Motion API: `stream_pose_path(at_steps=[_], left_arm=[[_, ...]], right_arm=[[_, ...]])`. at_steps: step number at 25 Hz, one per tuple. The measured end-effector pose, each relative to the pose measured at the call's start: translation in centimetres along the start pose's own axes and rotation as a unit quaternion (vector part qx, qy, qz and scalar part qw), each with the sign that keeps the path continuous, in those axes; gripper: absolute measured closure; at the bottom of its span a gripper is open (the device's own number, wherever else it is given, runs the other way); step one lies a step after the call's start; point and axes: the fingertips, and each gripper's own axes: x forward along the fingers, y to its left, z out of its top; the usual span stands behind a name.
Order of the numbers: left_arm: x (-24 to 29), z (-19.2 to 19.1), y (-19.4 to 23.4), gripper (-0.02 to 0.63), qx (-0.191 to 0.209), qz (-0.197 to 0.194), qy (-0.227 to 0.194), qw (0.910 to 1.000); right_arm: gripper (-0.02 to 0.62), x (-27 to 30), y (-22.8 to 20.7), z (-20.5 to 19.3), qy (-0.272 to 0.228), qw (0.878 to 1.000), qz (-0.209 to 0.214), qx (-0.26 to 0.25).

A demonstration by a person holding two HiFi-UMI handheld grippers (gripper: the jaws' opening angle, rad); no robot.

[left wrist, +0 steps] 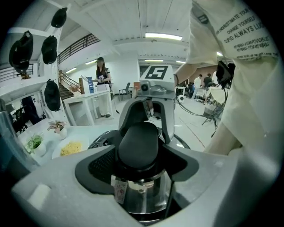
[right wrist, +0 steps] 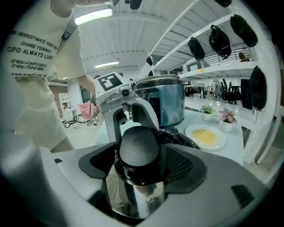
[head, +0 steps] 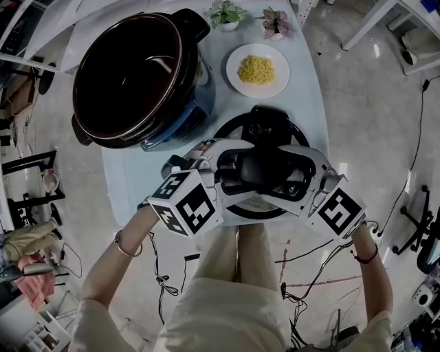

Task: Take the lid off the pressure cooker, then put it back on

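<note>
The pressure cooker (head: 130, 75) stands open at the table's back left, its dark pot empty. Its lid (head: 256, 126) lies to the right, near the table's front edge, steel rim and black top showing. Both grippers meet over the lid's black handle (head: 265, 167). My left gripper (head: 232, 169) comes in from the left and my right gripper (head: 294, 176) from the right. Each is shut on that handle (left wrist: 138, 144) (right wrist: 139, 148), pads pressed against its sides. I cannot tell whether the lid rests on the table or hangs just above it.
A white plate of yellow food (head: 258, 70) sits behind the lid. Two small potted plants (head: 225, 14) (head: 276, 23) stand at the table's back edge. The pale table (head: 306, 103) ends just right of the lid. Cables lie on the floor.
</note>
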Motion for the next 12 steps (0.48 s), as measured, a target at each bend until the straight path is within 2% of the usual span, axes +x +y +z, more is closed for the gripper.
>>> stream_pose_path(at_steps=[5, 12], left_arm=[[0.21, 0.08, -0.01, 0.284, 0.017, -0.008, 0.009, 0.9998], [0.32, 0.02, -0.08, 0.295, 0.019, -0.018, 0.008, 0.9996]], right_arm=[[0.241, 0.17, 0.14, 0.01, 0.005, 1.0, 0.011, -0.007], [0.299, 0.19, 0.42, -0.04, 0.009, 0.999, 0.023, -0.023]])
